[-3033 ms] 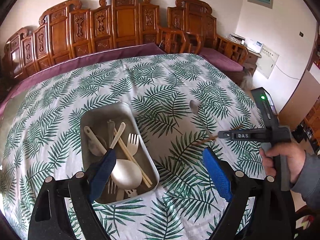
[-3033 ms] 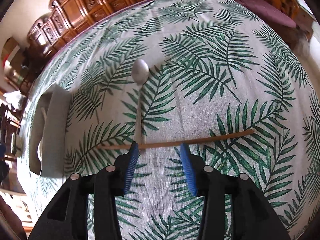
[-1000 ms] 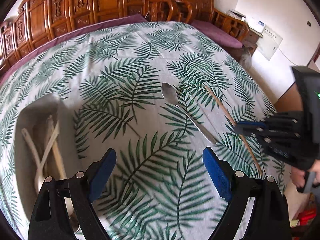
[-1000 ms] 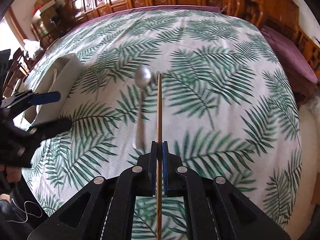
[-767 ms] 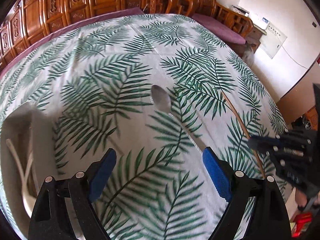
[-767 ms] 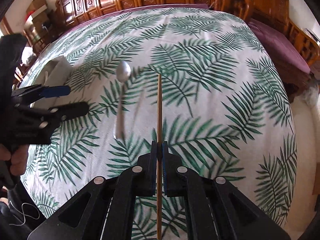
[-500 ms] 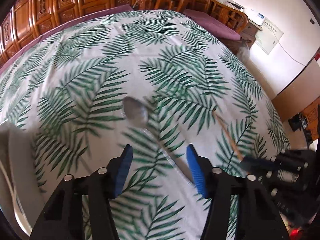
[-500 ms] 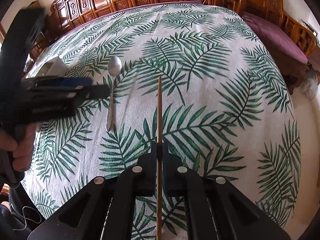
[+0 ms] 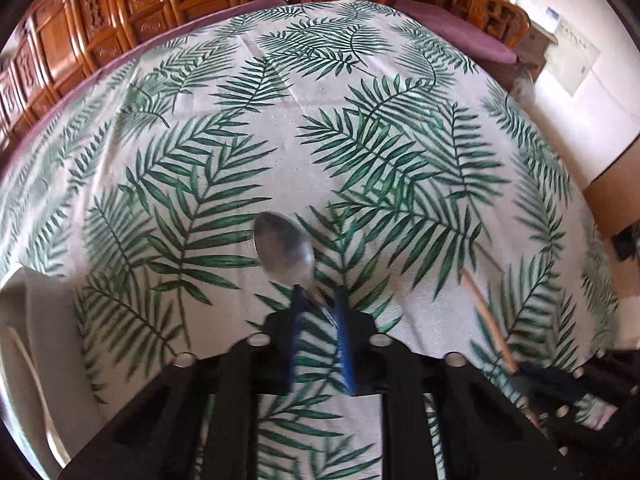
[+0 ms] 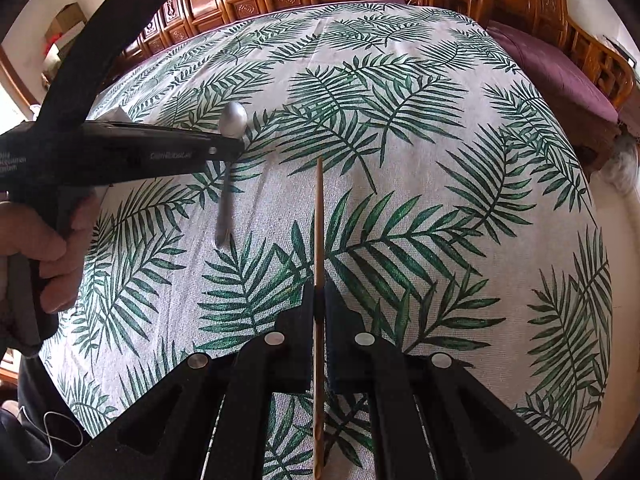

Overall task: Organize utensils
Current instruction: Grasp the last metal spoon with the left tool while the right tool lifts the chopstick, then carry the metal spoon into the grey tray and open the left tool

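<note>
Right gripper clamps chopstick; left apparently pinches spoon.

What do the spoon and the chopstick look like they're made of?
Spoon: likely stainless steel; grey bowl with a dull, slightly smudged sheen. Chopstick: probably bamboo or wood; matte tan, no shine, thin and straight. Neither can be confirmed by look alone.

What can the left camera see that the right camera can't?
Only the left view shows the grey tray at its left edge and the left gripper with its jaws just closed onto the spoon's neck. Only the right view shows the hand holding the left gripper and the spoon's whole handle. Both show the spoon, the chopstick pinched in the right gripper, and the leafy tablecloth.
</note>
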